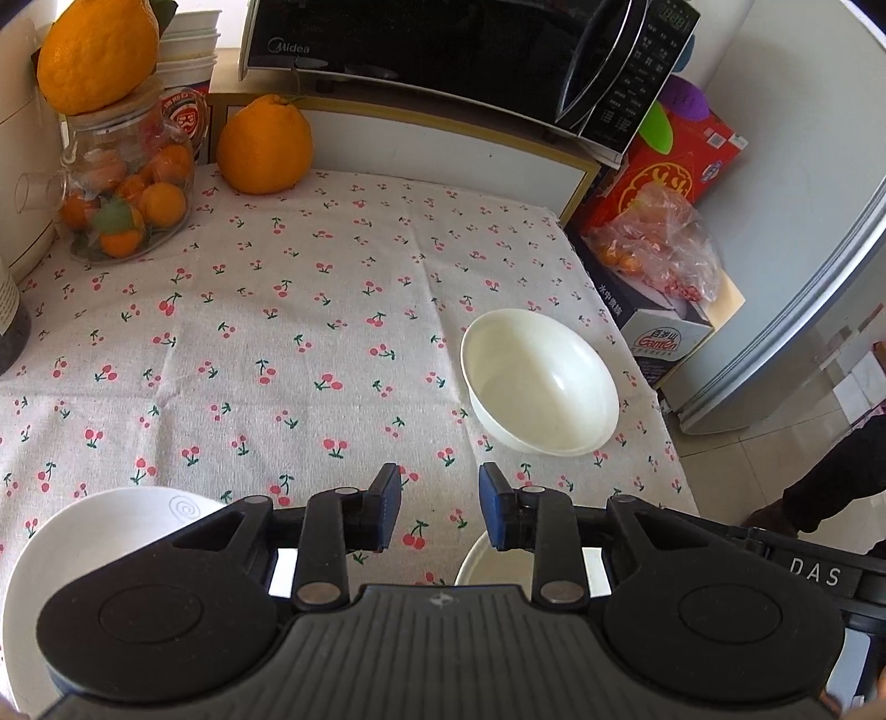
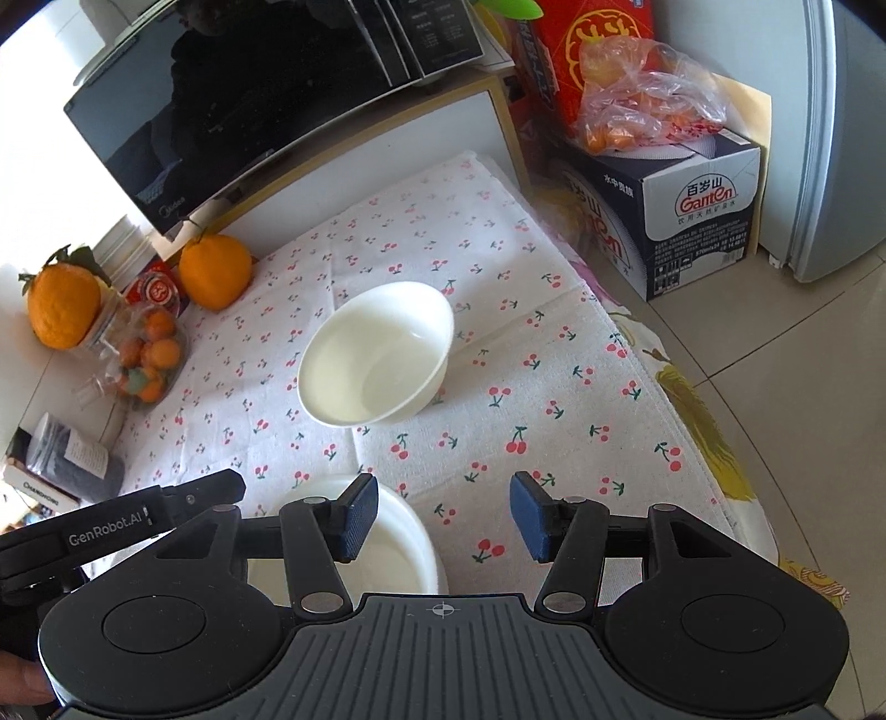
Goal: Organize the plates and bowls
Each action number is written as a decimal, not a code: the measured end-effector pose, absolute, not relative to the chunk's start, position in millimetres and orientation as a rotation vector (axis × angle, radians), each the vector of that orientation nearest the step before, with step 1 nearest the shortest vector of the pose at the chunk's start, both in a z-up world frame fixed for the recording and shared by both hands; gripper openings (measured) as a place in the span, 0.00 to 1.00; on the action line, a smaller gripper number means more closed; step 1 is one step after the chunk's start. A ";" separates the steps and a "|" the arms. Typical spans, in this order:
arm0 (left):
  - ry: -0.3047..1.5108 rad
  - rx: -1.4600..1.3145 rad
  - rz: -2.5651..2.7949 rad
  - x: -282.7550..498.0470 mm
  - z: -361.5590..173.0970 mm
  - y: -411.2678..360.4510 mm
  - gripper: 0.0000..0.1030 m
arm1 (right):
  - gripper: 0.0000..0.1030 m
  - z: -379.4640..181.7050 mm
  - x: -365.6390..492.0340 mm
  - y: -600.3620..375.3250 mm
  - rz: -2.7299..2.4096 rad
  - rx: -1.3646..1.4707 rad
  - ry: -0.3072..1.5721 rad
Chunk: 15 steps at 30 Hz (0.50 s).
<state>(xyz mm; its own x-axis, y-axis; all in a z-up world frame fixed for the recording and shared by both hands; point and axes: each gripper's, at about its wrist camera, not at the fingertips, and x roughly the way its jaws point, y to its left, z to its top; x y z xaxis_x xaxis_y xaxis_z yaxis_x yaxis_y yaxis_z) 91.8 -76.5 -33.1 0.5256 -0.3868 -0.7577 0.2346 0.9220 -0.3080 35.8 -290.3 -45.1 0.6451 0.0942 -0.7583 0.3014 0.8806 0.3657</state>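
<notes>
A white bowl point(image 1: 540, 382) sits upright on the cherry-print surface point(image 1: 288, 343), near its right edge. A second white bowl point(image 2: 407, 545) lies just under the right hand-held gripper point(image 2: 443, 512), whose jaws gape empty. The left hand-held gripper point(image 1: 440, 512) is parted too, holding nothing, beside a white plate point(image 1: 105, 531).

I am in a home kitchen corner. A black microwave point(image 1: 465, 50) sits on a low cabinet point(image 1: 443, 138) behind the table I work at, which wears a cherry-print cloth point(image 1: 277, 332). Big oranges point(image 1: 264, 145) and a glass jar of small ones point(image 1: 130, 183) stand at the back. A grey fridge point(image 1: 819, 288), stacked cartons point(image 2: 698, 216) and a tiled floor point(image 2: 803, 399) lie alongside.
</notes>
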 end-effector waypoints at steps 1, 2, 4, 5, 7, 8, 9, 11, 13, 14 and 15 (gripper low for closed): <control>0.946 -0.180 -0.379 95.4 -32.5 -77.4 0.32 | 0.51 -44.1 40.2 -292.8 -0.125 0.499 0.869; 0.944 -0.186 -0.378 99.6 -32.3 -78.5 0.35 | 0.51 -43.4 45.7 -295.5 -0.129 0.502 0.872; 0.948 -0.196 -0.371 109.5 -33.8 -81.4 0.36 | 0.51 -43.0 57.4 -301.5 -0.132 0.506 0.889; 0.952 -0.200 -0.366 113.5 -34.5 -83.0 0.36 | 0.51 -43.3 65.1 -305.5 -0.134 0.518 0.901; 0.955 -0.206 -0.353 121.0 -36.7 -86.0 0.36 | 0.51 -45.2 77.0 -311.1 -0.132 0.531 0.917; 0.958 -0.206 -0.351 124.5 -37.9 -87.2 0.36 | 0.51 -47.7 84.4 -312.7 -0.126 0.533 0.931; 0.961 -0.209 -0.348 127.0 -39.0 -88.3 0.36 | 0.51 -49.8 89.7 -312.8 -0.121 0.530 0.940; 0.968 -0.210 -0.345 132.0 -41.1 -90.6 0.36 | 0.51 -53.2 98.1 -311.2 -0.111 0.519 0.956; 0.970 -0.199 -0.342 135.5 -43.0 -93.9 0.36 | 0.51 -54.5 102.7 -310.1 -0.114 0.504 0.955; 0.971 -0.198 -0.341 137.1 -43.7 -95.2 0.36 | 0.51 -54.5 104.0 -310.5 -0.111 0.508 0.952; 0.973 -0.198 -0.340 138.6 -44.4 -96.7 0.35 | 0.51 -54.9 104.9 -311.7 -0.109 0.516 0.947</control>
<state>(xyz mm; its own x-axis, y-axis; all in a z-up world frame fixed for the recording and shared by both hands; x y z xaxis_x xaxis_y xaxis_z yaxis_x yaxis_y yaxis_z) 138.6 -96.7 -44.4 0.5159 -0.3689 -0.7731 0.1937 0.9294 -0.3141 104.9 -311.7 -54.9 0.5881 0.1321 -0.7979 0.3106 0.8740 0.3737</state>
